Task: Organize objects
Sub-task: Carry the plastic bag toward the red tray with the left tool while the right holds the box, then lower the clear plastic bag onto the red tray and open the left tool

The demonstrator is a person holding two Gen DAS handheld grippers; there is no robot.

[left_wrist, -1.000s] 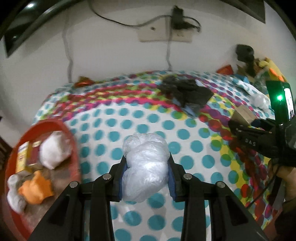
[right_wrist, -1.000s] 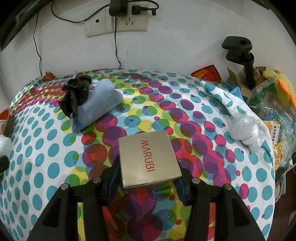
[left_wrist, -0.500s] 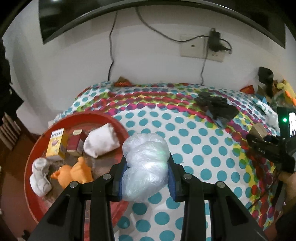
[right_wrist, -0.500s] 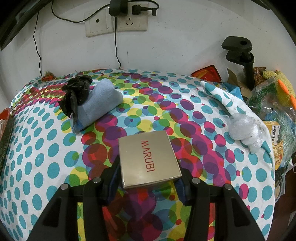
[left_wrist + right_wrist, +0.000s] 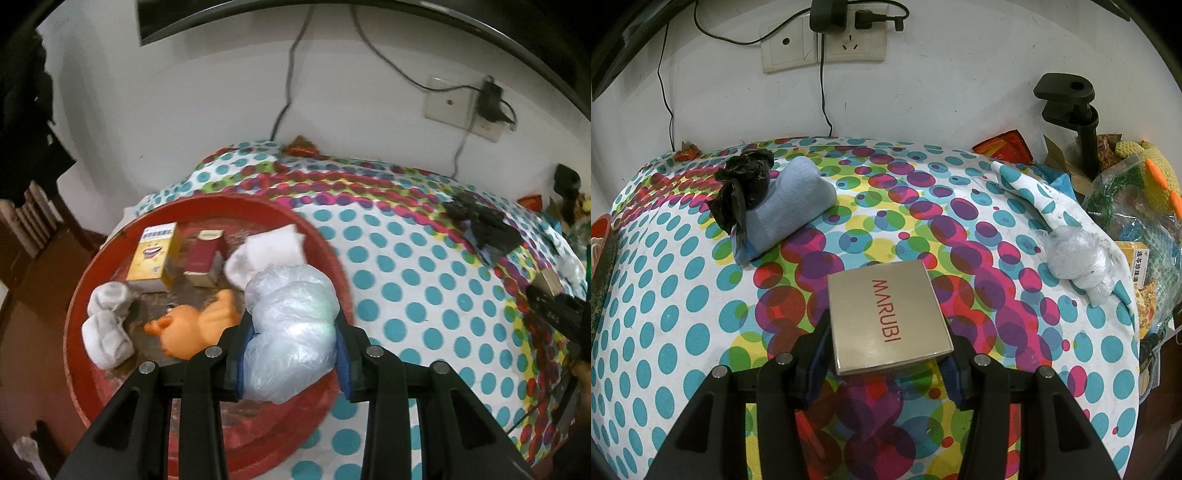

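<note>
Left hand-held gripper clamped on a crumpled clear plastic bag, blue pads pressed into both its sides, held over the near right part of the round red tray. Inside the red tray: a yellow-and-white carton at the far left, a dark red small box just beside it on the right, a folded white cloth to the right of that box and partly behind the bag, an orange rubber duck toy near the tray's middle, and a rolled grey-white sock bundle by the left rim. Red tray resting on the desk under a polka-dot tablecloth.

Right hand-held gripper closed on a flat gold box printed MARUBI, gripped at its near corners, well to the right of the red tray, only a sliver of rim showing at the left edge. Beyond the gold box toward the wall: a light blue rolled cloth with a black crumpled plastic bag lying against its left end. Farther right of the tray, past the gold box: a second clear plastic bag wad on a fold of the tablecloth.
</note>
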